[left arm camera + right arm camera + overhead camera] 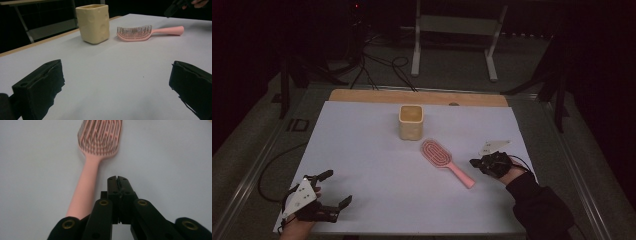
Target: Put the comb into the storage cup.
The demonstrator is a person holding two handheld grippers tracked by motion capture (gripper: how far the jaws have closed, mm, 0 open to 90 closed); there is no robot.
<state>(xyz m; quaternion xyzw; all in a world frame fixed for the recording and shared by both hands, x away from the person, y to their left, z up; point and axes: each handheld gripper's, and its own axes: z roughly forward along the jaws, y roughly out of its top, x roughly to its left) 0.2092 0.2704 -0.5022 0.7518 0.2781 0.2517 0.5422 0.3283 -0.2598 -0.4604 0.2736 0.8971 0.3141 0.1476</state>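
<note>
A pink hairbrush (446, 161) lies bristles up on the white sheet (377, 165), its handle toward the near right. Behind it stands a cream square cup (411, 122). My right gripper (474, 162) hovers just right of the handle end, jaws pressed together with nothing between them. In the right gripper view the shut jaws (117, 179) sit beside the brush handle (85, 190), apart from it. My left gripper (337, 189) rests at the near left corner with its jaws wide apart. The left gripper view shows the cup (93, 23) and the brush (142, 32) far ahead.
The sheet covers a wooden table whose far edge (417, 96) shows as a tan strip. A metal stand (454, 35) and cables (377, 65) lie on the dark floor beyond. A cable (272, 165) trails off the table's left side.
</note>
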